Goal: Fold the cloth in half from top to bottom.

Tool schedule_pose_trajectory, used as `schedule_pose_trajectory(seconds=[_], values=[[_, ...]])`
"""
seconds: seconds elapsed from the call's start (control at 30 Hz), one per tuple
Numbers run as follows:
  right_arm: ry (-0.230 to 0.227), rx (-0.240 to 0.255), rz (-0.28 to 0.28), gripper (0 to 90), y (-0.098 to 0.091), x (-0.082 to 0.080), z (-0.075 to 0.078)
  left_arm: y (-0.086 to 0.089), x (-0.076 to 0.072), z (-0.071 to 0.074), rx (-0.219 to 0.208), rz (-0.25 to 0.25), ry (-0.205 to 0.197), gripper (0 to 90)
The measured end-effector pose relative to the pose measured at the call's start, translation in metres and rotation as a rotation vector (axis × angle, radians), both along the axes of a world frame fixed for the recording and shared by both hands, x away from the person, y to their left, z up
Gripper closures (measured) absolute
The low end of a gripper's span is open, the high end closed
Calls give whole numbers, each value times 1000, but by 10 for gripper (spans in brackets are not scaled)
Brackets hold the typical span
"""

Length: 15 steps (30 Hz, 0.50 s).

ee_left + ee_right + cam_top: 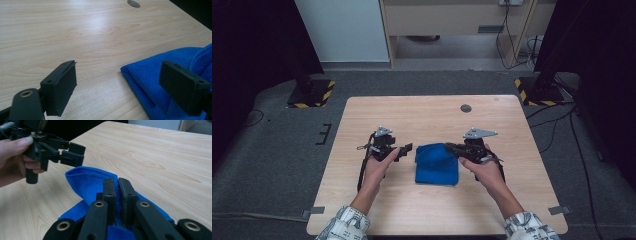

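High view: a blue microfibre cloth [437, 164] lies near the middle of the wooden table [422, 112], already doubled into a rough square with its top edge humped up. The right gripper [451, 147] has its tips at the cloth's upper right corner; the left gripper [406, 149] hovers just beside the upper left corner, apart from the fabric. Judging by the shape, at least one fold is made, and a further fold or a smoothing pass looks to be what remains. A round cable port [466, 108] sits in the tabletop farther back. No brand, label or writing can be read here.

Left gripper view: the two black jaws stand wide apart with nothing pinched between them. The cloth [152, 77] lies on the table at the right, its folded edge between the jaws and the right jaw over the fabric; whether that jaw touches it cannot be told. The grab on this side looks not yet made. No tag or print shows on the cloth.

Right gripper view: the jaws are clamped together on a raised layer of the cloth [87, 181], lifting that edge into a curl. Beyond it the left gripper [75, 153] hangs with jaws parted above the far edge, held by a hand [13, 157]. No lettering is legible.
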State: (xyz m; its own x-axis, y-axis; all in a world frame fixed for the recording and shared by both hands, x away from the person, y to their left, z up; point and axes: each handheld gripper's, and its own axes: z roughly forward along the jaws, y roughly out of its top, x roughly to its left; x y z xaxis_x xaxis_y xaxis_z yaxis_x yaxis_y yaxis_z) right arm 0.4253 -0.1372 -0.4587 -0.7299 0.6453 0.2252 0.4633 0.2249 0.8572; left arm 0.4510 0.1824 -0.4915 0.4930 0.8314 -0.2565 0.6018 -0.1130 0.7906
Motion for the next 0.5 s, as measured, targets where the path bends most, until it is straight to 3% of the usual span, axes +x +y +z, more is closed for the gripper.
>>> schedule_pose_trajectory(seconds=[0.3,0.5], values=[[60,-102,48,789,0,-17,-37,-12,-2,-9,40,-26,22,135],[67,-147,72,705,-9,-30,-45,-23,-7,-10,61,-61,21,133]])
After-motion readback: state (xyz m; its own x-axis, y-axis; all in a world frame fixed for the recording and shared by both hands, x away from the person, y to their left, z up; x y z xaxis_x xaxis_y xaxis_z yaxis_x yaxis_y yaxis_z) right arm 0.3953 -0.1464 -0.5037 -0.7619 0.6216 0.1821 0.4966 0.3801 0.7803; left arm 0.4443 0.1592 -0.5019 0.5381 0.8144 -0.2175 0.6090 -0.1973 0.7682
